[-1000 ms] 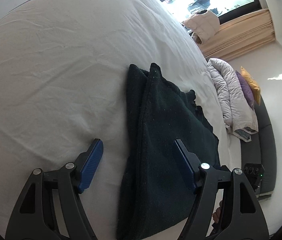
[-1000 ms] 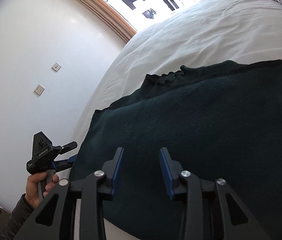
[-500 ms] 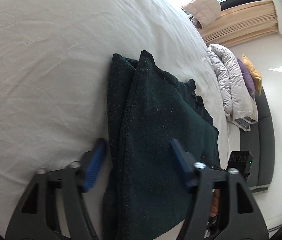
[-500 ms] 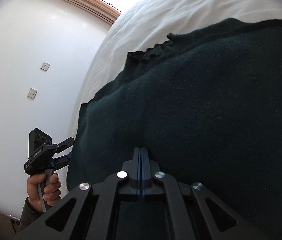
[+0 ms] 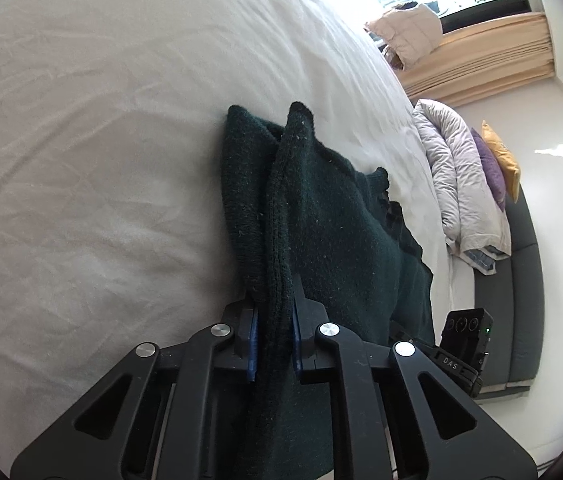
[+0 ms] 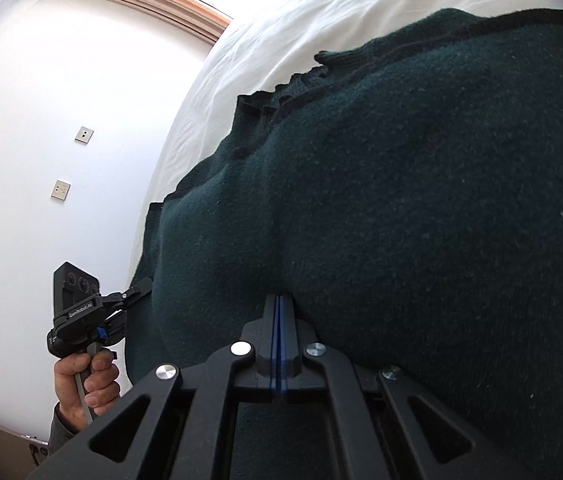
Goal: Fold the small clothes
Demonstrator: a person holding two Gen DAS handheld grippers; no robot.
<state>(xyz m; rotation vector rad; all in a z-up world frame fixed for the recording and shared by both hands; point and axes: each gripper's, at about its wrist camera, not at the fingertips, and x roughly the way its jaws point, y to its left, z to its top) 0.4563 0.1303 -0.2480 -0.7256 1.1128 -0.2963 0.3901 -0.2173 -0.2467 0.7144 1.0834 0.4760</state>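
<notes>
1. Two grippers work one dark green knit sweater (image 5: 341,232) lying on the white bed sheet (image 5: 101,140).
2. Left gripper (image 5: 273,304): jaws have just been closing, now pinching the sweater's folded edge.
3. Right gripper (image 6: 279,304): blue pads pressed together at the sweater's near edge; cloth between them not discernible.
4. Person's hand (image 6: 85,384) holds the left gripper's handle.

Sweater (image 5: 329,224) lies on bed (image 5: 101,140); duvet (image 5: 457,184) w/ cushions (image 5: 497,160) on bench (image 5: 525,300) to bed's right, prob. touching it.
</notes>
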